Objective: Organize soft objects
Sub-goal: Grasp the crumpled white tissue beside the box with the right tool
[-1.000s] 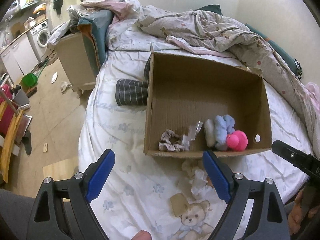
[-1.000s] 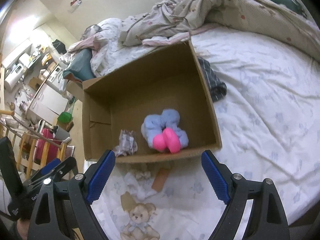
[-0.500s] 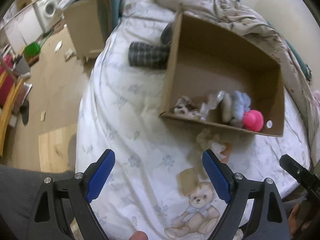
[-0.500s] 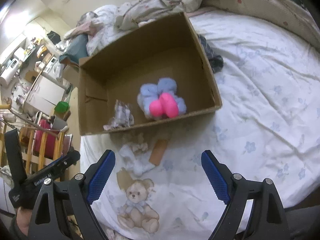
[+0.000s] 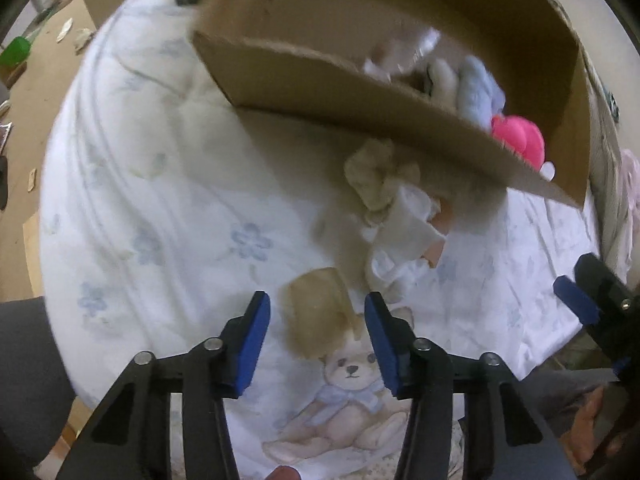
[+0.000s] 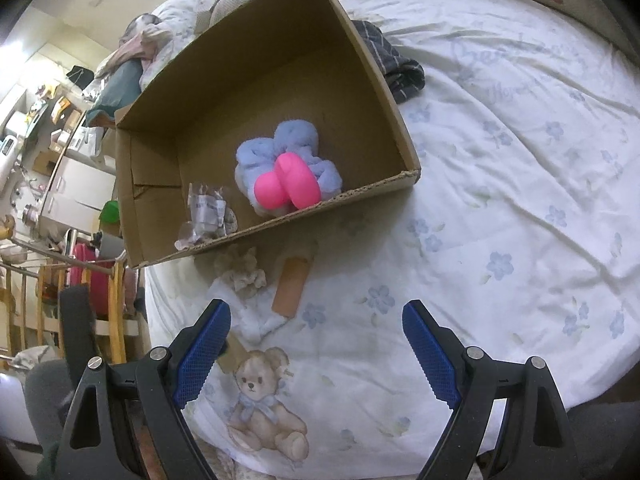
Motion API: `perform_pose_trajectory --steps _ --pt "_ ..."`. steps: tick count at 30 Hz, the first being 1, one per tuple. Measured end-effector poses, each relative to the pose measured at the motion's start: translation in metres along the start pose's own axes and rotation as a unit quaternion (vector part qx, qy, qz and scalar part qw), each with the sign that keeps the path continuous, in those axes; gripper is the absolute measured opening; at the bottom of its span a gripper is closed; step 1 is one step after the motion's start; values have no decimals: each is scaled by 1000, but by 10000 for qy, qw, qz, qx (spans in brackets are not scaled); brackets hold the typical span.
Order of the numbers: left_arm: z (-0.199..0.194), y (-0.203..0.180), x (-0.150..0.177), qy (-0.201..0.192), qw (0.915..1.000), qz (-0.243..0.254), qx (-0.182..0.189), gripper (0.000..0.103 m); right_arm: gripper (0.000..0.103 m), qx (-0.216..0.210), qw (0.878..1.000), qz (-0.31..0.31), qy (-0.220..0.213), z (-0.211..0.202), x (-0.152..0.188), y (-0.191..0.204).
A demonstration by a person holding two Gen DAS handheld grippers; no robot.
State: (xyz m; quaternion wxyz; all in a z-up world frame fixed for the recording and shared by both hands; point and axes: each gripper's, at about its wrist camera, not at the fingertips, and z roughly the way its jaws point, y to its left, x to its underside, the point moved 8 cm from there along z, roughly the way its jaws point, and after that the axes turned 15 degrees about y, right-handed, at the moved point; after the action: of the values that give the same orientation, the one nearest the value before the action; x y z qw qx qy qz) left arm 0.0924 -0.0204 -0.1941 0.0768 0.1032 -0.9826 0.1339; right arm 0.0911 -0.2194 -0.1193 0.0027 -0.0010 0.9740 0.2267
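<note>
A cardboard box (image 6: pixel 384 80) (image 5: pixel 320 76) lies on the bed. In it are a blue fluffy item (image 6: pixel 296 140), a pink soft toy (image 6: pixel 288 186) (image 5: pixel 518 138) and a crinkled plastic packet (image 6: pixel 206 212). In front of the box lie a beige scrunchie (image 6: pixel 240 272) (image 5: pixel 380 180), white cloth (image 5: pixel 400 240) and a peach strip (image 6: pixel 292 290). A tan pad (image 5: pixel 316 316) lies on the sheet between my left gripper's (image 5: pixel 316 332) jaws, which are partly closed around it without touching. My right gripper (image 6: pixel 316 344) is open and empty, low over the sheet.
The bed sheet (image 6: pixel 520 200) has a teddy bear print (image 6: pixel 260 404) near the front edge. A dark checked cloth (image 6: pixel 396 64) lies behind the box. A rumpled quilt is at the far side. Floor and furniture (image 6: pixel 60 184) lie left of the bed.
My left gripper has dropped down towards the sheet and its jaws have narrowed around the tan pad. My right gripper has moved lower and stays wide open.
</note>
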Motion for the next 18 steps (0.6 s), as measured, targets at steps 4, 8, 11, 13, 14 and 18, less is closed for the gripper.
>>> perform_pose_trajectory --steps 4,8,11,13,14,18 --pt "12 -4 -1 112 9997 74 -212 24 93 -27 10000 38 60 3 -2 -1" --pt "12 -10 1 99 9981 284 -530 7 93 21 9999 37 124 7 -2 -1" --pt "2 -9 2 12 9985 247 -489 6 93 65 9998 -13 160 10 -2 1" --pt "-8 -6 4 -37 9989 201 -429 6 93 31 9998 -55 168 13 -3 5" --pt "-15 -4 5 -94 9990 187 -400 6 93 14 9998 -86 174 14 -3 8" --pt "-40 -1 13 -272 9987 223 -365 6 93 -219 9990 -233 306 24 -2 23"
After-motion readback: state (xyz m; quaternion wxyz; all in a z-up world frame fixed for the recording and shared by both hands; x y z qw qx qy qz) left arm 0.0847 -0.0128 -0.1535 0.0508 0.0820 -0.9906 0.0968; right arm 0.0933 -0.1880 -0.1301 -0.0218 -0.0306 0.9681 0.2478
